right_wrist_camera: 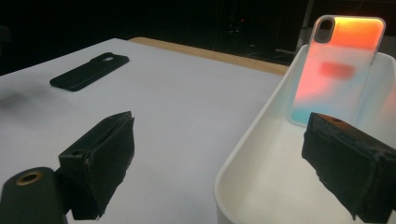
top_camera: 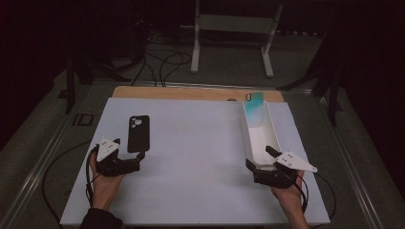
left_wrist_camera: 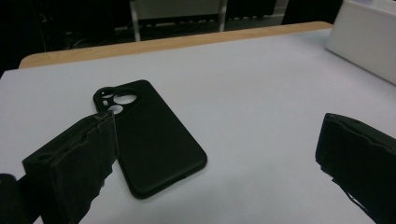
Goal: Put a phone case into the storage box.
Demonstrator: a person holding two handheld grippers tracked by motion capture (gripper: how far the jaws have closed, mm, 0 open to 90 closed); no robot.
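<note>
In the high view, a white table (top_camera: 191, 157) takes up the middle of the frame, with a strip of bare wood along its far edge. A black phone case (top_camera: 138, 133) lies flat, left of centre. Just below it, at lower left, the left claw (top_camera: 135, 160) rests on the table in the person's left hand (top_camera: 106, 183), its jaws apart and pointing right and up toward the case's near end. At right, a long white tray (top_camera: 260, 138) runs up the frame. A colourful phone case (top_camera: 253, 107) leans at the tray's far end. The right claw (top_camera: 261, 157) sits at lower right in the right hand (top_camera: 286, 193), jaws spread to either side of the tray's near end.

In the left gripper view, the black phone case (left_wrist_camera: 149, 140) lies flat at centre left, camera cut-outs at its far end. The left jaw overlaps its near left edge; the right jaw stands well apart at the right edge. The white tray (left_wrist_camera: 364, 42) fills the upper right corner.

In the right gripper view, the colourful phone case (right_wrist_camera: 334, 67), orange above and pale blue below, leans upright inside the white tray (right_wrist_camera: 252, 154) at upper right. One jaw is outside the tray's wall, the other inside it, wide apart and holding nothing. The black phone case (right_wrist_camera: 88, 71) lies at upper left.
</note>
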